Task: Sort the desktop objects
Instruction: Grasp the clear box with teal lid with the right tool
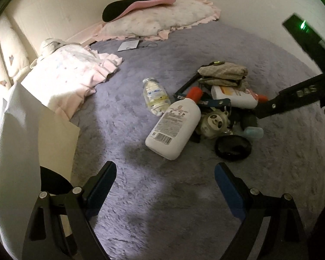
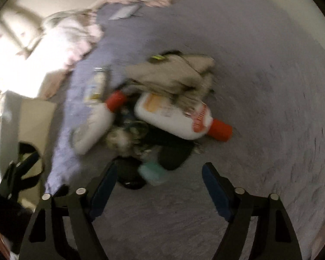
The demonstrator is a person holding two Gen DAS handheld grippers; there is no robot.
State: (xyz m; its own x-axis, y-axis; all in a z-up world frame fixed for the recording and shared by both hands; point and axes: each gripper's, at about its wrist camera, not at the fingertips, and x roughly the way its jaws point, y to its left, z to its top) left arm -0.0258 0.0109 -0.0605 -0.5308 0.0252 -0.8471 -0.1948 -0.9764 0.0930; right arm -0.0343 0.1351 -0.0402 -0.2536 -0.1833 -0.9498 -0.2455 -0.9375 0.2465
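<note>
A fuzzy lavender blanket (image 1: 162, 195) covers a bed that sits in a corner of cream walls (image 1: 54, 4). At the head lies a frilled pink pillow (image 1: 162, 19) with a black-and-pink cushion (image 1: 136, 5) on top; a second pink frilled pillow (image 1: 71, 73) lies along the left edge, and a small grey card (image 1: 129, 45) lies between them.

The things to sort sit in a heap in the middle of the blanket: a white lotion bottle with a red cap (image 1: 175, 127), a second white bottle with a red cap (image 2: 175, 117), a clear plastic bottle (image 1: 155, 96) just beside the heap, a folded beige cloth (image 1: 224, 73) on top, a panda toy (image 1: 214, 121), a round black case (image 1: 233, 147) and a pale blue item (image 1: 252, 133).

The left tool (image 1: 164, 173) hangs above bare blanket, fingers spread wide and empty, the lotion bottle just ahead of it. The right tool (image 2: 159, 173), blurred, is also released, with the pale blue item and black case near its left finger (image 2: 106, 182).
</note>
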